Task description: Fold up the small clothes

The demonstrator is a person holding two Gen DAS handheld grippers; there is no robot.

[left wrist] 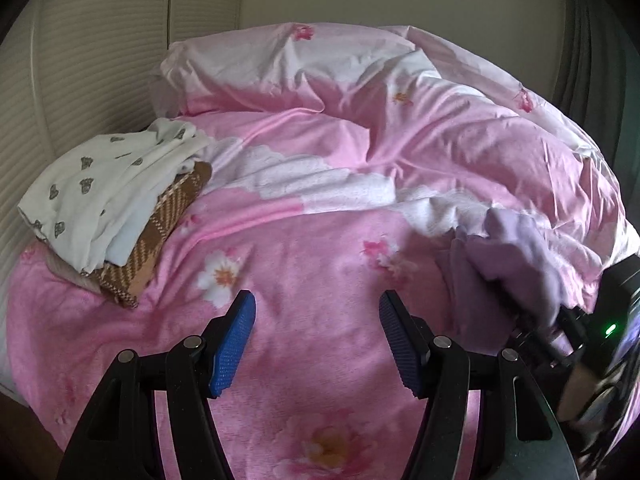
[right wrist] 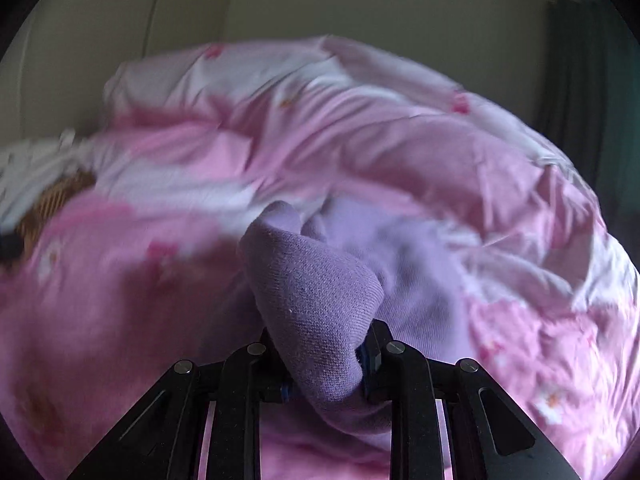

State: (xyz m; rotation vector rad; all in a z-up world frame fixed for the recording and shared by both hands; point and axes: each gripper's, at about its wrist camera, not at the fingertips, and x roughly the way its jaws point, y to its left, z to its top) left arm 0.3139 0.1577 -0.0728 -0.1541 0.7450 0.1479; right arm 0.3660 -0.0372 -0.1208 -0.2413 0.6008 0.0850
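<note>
A small lilac knitted garment [right wrist: 320, 300] is pinched between the fingers of my right gripper [right wrist: 326, 364], which is shut on it and holds it bunched over the pink bed. The rest of it trails to the right behind the fold [right wrist: 420, 280]. In the left wrist view the same garment [left wrist: 516, 256] hangs from the right gripper [left wrist: 532, 320] at the right edge. My left gripper [left wrist: 318, 320] is open and empty, with blue pads [left wrist: 234, 344] hovering over the pink floral duvet [left wrist: 304, 248].
A pile of clothes lies at the bed's left: a white garment with grey hearts [left wrist: 100, 188] on a brown checked one [left wrist: 160, 240]. A rumpled pink quilt [left wrist: 460, 128] and pillow [left wrist: 288, 64] lie behind. A ribbed cream wall [left wrist: 80, 60] stands at the left, and a dark curtain [left wrist: 592, 40] hangs at the right.
</note>
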